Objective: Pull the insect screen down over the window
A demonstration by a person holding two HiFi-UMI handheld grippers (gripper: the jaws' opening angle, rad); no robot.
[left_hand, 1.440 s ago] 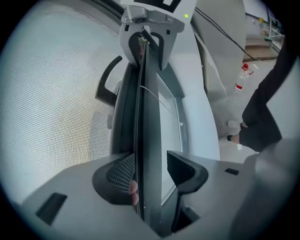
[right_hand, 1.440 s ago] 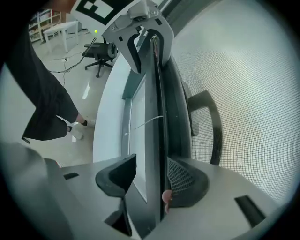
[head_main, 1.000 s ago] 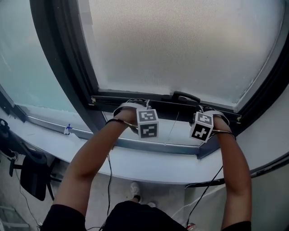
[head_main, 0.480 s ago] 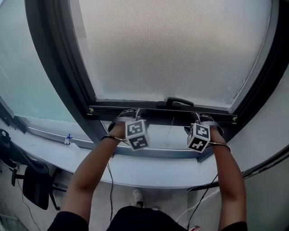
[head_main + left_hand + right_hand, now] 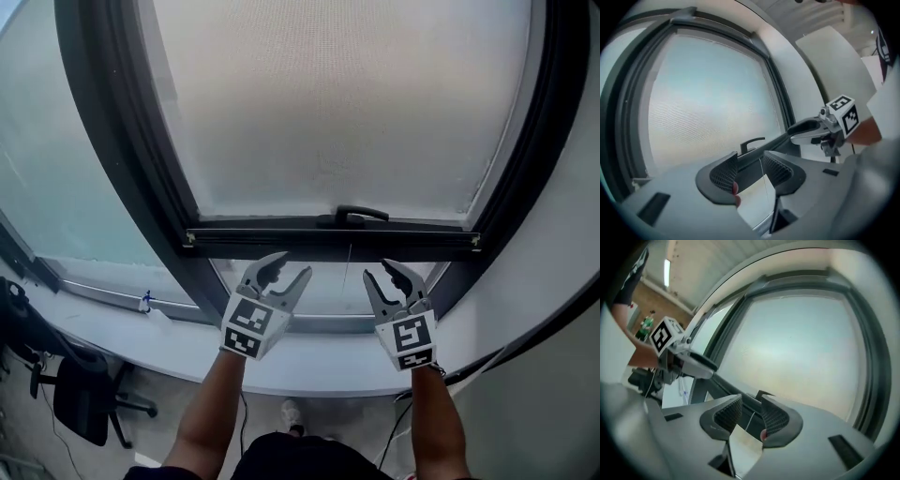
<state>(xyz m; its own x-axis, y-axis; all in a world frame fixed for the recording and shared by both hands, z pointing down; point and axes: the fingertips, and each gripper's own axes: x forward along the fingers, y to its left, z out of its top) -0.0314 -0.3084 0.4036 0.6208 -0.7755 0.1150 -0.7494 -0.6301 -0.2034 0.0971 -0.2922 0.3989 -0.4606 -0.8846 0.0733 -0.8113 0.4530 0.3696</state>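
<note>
The insect screen (image 5: 337,103) hangs as pale mesh over the window down to its dark bottom bar (image 5: 281,238). A black handle (image 5: 361,215) sits on the bar's middle, and a thin cord (image 5: 348,267) hangs below it. Both grippers float just under the bar, apart from it. My left gripper (image 5: 284,267) is open and empty. My right gripper (image 5: 382,274) is closing, with nothing between its jaws. In the left gripper view my jaws (image 5: 751,168) frame the handle (image 5: 750,143). The right gripper view shows its jaws (image 5: 751,414) bare too.
A dark window frame (image 5: 122,169) surrounds the screen, with a frosted pane (image 5: 47,187) to its left. A pale curved sill (image 5: 309,361) runs below the grippers. A black office chair (image 5: 80,398) stands at lower left, and the person's shoe (image 5: 292,412) shows on the floor.
Both grippers were up at the bottom bar a second ago; now they have come off it and drawn back below it. The bar sits lower in the window.
</note>
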